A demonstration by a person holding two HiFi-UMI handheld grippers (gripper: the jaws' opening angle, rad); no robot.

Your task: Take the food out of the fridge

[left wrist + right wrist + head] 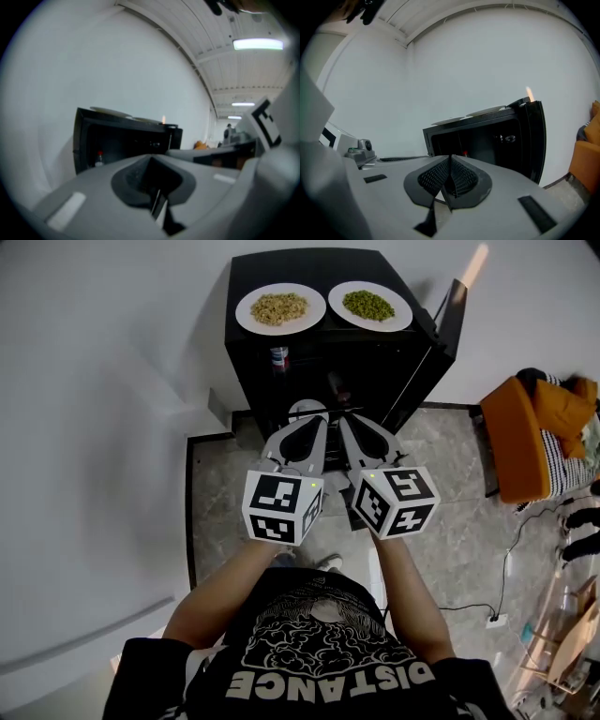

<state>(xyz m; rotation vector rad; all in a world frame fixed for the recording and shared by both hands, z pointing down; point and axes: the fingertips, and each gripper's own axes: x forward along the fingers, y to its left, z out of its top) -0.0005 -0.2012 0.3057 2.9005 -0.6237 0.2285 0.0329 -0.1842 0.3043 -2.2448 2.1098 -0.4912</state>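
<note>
A: Claws first: our left gripper [157, 202] and right gripper [449, 180] are both pinched closed, empty

B: Yep, we're facing the open fridge [323, 266], and the beige food plate [280, 308] and green food plate [370, 306] sit on top

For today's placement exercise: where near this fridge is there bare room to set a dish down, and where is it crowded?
Crowded: the fridge top, nearly filled by the noodle plate and the greens plate. Free: grey floor between the white wall and orange chair.
</note>
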